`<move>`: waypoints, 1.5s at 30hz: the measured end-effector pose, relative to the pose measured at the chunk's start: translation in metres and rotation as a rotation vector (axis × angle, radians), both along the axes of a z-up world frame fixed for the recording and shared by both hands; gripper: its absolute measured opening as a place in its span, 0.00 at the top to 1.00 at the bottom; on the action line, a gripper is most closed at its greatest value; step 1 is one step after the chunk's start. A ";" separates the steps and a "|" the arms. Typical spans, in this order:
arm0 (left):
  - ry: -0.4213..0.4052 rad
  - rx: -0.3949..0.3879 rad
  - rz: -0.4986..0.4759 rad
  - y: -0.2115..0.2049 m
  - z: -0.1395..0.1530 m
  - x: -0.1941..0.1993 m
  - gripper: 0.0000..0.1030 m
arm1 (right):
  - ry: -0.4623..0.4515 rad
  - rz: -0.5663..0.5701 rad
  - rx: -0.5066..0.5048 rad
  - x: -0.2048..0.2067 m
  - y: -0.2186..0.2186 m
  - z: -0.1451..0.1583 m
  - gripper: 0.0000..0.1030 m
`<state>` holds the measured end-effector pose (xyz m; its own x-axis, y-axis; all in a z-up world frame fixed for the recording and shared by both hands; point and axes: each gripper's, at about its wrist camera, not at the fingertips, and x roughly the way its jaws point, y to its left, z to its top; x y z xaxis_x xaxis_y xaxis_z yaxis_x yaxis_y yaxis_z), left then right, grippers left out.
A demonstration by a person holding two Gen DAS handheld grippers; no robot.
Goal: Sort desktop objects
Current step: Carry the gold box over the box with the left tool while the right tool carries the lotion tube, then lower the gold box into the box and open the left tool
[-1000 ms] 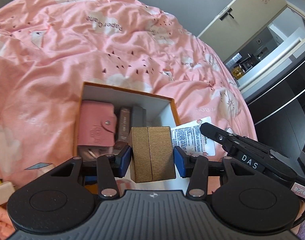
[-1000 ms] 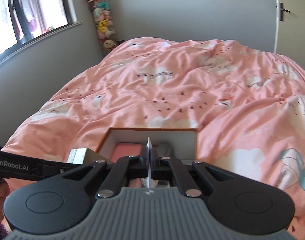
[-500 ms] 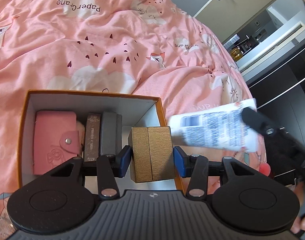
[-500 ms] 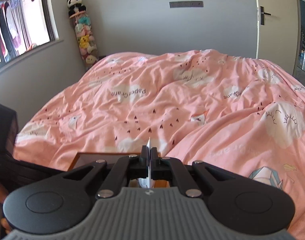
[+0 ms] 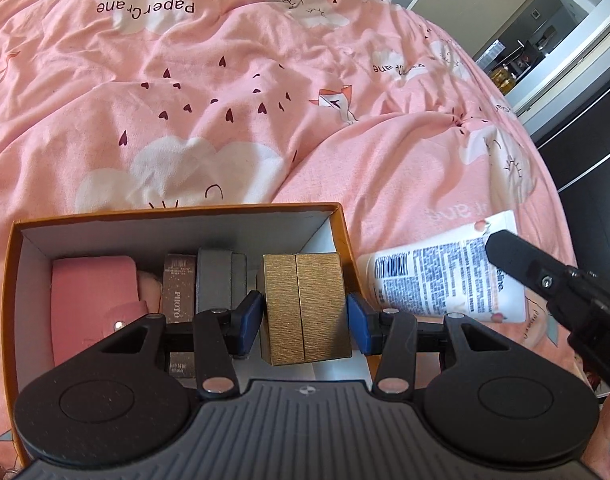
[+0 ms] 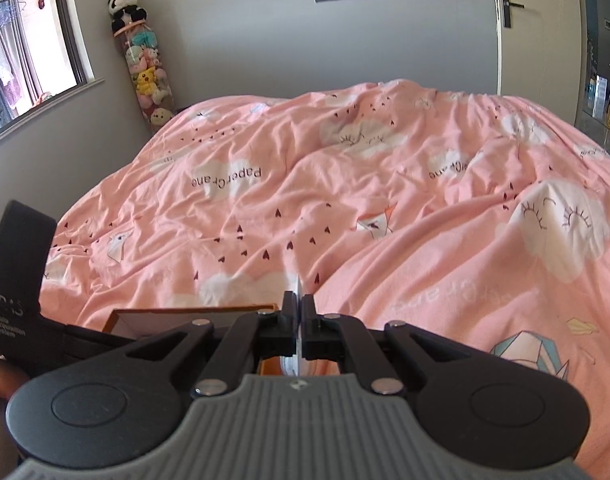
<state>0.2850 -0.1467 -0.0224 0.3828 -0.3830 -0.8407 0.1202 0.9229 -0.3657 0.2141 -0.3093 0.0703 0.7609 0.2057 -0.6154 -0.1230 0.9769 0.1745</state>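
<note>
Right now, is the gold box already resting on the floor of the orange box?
No: the gold box hangs clamped in the left gripper, above the open space at the right end of the orange box.

The orange box (image 5: 177,211) has its near wall hidden behind the left tongs (image 5: 304,317); the white tube (image 6: 297,322) shows only edge-on.

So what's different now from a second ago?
The left tool has carried the gold box over the orange box, above its free right end. The right tool swung the white tube alongside, outside the box. Both grips are unchanged; the items already inside haven't moved.
</note>
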 end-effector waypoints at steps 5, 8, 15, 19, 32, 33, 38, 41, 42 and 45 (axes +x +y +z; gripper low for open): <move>0.002 0.045 0.007 -0.010 -0.009 0.006 0.48 | 0.024 0.004 0.019 0.009 -0.006 -0.012 0.99; 0.006 0.056 0.021 -0.013 -0.014 0.008 0.48 | 0.033 0.006 0.028 0.012 -0.009 -0.017 0.99; 0.015 0.076 0.030 -0.016 -0.023 0.011 0.49 | 0.059 0.009 0.052 0.018 -0.013 -0.030 0.99; 0.025 0.064 0.036 -0.015 -0.025 0.013 0.49 | 0.065 0.012 0.058 0.019 -0.013 -0.031 0.99; -0.034 -0.007 0.025 0.002 -0.001 0.000 0.49 | 0.042 -0.002 0.045 0.010 -0.012 -0.021 0.99; -0.051 -0.014 0.023 0.006 0.005 -0.004 0.49 | 0.029 -0.005 0.043 0.007 -0.012 -0.016 0.99; -0.120 -0.017 0.025 0.031 0.031 -0.030 0.49 | -0.056 0.026 0.043 -0.011 -0.004 0.016 0.99; -0.124 -0.003 0.028 0.045 0.036 -0.044 0.49 | -0.078 0.091 0.055 -0.020 0.008 0.031 0.99; -0.124 0.002 0.031 0.049 0.036 -0.049 0.49 | -0.077 0.116 0.057 -0.023 0.014 0.034 0.99; -0.122 0.024 0.038 0.059 0.033 -0.063 0.49 | -0.030 0.179 0.070 -0.030 0.031 0.032 0.99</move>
<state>0.2218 -0.0881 0.0107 0.4966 -0.3469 -0.7956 0.1278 0.9359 -0.3283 0.1843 -0.2785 0.1027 0.7259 0.3811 -0.5726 -0.2999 0.9245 0.2352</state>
